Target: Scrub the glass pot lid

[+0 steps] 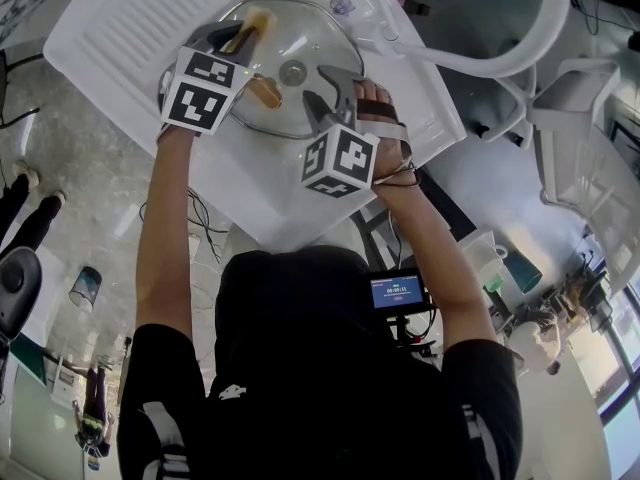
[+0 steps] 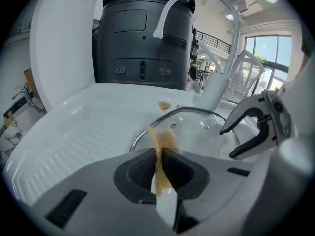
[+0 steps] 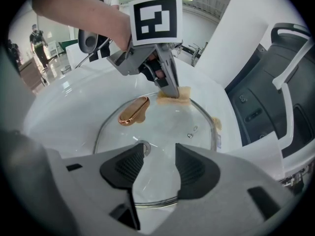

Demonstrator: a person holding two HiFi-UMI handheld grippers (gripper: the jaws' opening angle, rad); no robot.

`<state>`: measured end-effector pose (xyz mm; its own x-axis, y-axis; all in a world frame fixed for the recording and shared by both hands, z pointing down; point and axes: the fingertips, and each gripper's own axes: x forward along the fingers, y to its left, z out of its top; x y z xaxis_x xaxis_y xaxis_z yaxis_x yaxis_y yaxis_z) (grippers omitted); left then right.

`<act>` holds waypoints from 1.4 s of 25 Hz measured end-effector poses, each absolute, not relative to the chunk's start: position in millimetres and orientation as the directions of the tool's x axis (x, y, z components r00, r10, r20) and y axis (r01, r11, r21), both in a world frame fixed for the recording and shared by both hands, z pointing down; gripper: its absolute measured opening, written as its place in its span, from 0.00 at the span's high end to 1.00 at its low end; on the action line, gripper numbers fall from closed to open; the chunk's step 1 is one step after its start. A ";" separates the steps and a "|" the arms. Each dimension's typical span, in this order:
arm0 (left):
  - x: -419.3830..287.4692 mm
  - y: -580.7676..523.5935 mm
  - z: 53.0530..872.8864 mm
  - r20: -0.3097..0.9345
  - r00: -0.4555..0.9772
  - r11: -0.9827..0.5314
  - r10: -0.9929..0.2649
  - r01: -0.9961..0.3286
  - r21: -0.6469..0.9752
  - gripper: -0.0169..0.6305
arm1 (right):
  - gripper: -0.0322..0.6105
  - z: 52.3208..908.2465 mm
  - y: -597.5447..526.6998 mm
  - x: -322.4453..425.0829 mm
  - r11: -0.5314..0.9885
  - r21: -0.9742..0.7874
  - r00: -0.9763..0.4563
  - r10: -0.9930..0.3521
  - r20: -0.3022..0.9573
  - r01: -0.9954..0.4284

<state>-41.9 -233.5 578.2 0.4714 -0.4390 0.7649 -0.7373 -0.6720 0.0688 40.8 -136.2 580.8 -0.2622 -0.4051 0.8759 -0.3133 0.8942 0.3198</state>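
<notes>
The round glass pot lid (image 1: 300, 38) lies in the white sink tray (image 1: 120, 28), with a metal washer at its centre and a copper-coloured oval piece (image 3: 134, 110) lying on the glass. My left gripper (image 1: 243, 36) is shut on a thin tan sponge (image 2: 162, 144), whose end rests on the lid's far part (image 3: 176, 95). My right gripper (image 1: 328, 93) hovers over the lid's near part. Its jaws stand open, with only the lid's glass and rim (image 3: 157, 200) showing in the gap at the right gripper (image 3: 159, 154).
A white curved tap (image 1: 520, 58) arches over the tray's right side. A black bin-like unit (image 2: 142, 38) stands behind the sink. A yellow sticker (image 2: 164, 104) sits on the tray beyond the lid. The ribbed drainboard (image 2: 64, 151) lies to the left.
</notes>
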 end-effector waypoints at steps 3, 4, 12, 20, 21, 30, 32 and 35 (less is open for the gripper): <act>-53.1 -233.7 582.7 0.771 0.453 -0.639 -0.447 -0.765 0.080 0.94 | 0.66 580.3 -136.1 41.5 0.893 0.322 -0.262 -0.407 0.875 -0.314; -56.5 -233.3 584.1 0.773 0.448 -0.627 -0.449 -0.774 0.085 0.94 | 0.66 580.5 -135.9 41.6 0.893 0.322 -0.262 -0.407 0.875 -0.314; -75.9 -226.4 591.4 0.799 0.421 -0.591 -0.430 -0.800 0.103 0.94 | 0.66 580.0 -135.5 40.8 0.894 0.321 -0.260 -0.406 0.876 -0.312; -86.5 -224.4 596.9 0.804 0.398 -0.574 -0.442 -0.814 0.087 0.94 | 0.66 580.2 -136.2 40.5 0.895 0.319 -0.260 -0.404 0.877 -0.312; -86.4 -224.2 596.8 0.805 0.396 -0.573 -0.442 -0.815 0.087 0.94 | 0.66 580.0 -136.1 40.7 0.895 0.319 -0.260 -0.403 0.877 -0.312; -83.2 -226.1 595.5 0.807 0.406 -0.578 -0.428 -0.810 0.101 0.94 | 0.66 580.3 -136.0 40.9 0.895 0.319 -0.259 -0.404 0.878 -0.312; -80.8 -227.1 594.0 0.806 0.408 -0.584 -0.429 -0.806 0.097 0.94 | 0.66 580.1 -136.1 40.8 0.894 0.320 -0.259 -0.404 0.877 -0.313; -75.0 -227.7 591.0 0.802 0.415 -0.594 -0.431 -0.799 0.094 0.94 | 0.66 580.1 -135.5 40.5 0.894 0.319 -0.259 -0.404 0.877 -0.313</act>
<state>-75.0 -227.7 591.0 0.4147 -0.4306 0.8017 -0.7991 -0.5937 0.0945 40.5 -135.5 580.1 -0.2595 -0.4039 0.8772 -0.3133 0.8944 0.3192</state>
